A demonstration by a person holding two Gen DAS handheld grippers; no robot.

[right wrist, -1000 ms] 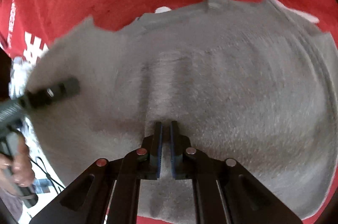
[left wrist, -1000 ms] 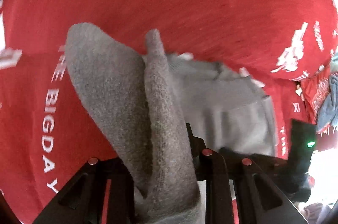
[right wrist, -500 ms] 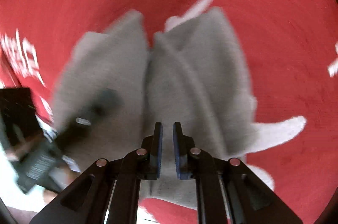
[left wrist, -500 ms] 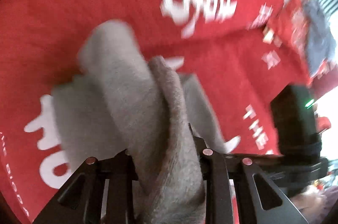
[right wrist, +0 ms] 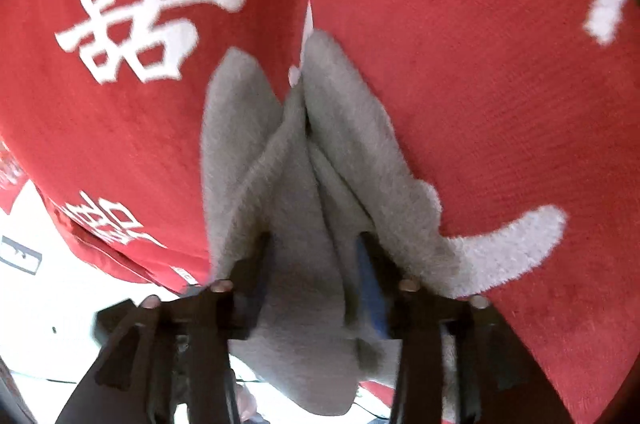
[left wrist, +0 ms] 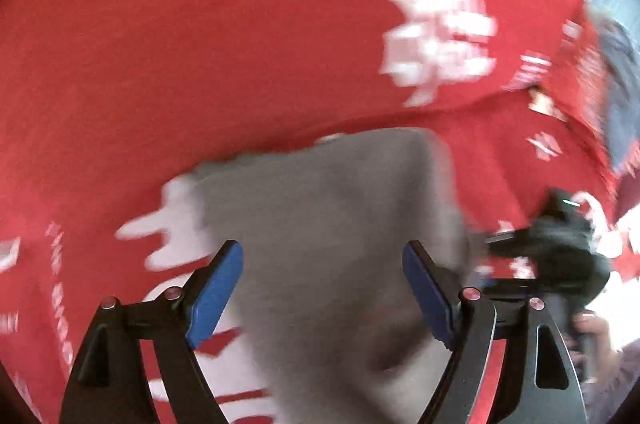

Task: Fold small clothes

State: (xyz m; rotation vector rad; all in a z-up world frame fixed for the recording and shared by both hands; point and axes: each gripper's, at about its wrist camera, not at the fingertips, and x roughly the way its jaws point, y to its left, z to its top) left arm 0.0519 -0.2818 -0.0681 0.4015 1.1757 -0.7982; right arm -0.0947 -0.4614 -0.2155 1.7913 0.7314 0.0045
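Both grippers, left gripper [left wrist: 322, 290] and right gripper [right wrist: 312, 264], have just opened off the grey garment [left wrist: 340, 224].

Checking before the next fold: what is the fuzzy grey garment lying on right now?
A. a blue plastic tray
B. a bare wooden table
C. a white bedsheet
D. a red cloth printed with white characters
D: in both wrist views the fuzzy grey garment rests on a red cloth printed with white characters, which surrounds it on all sides.
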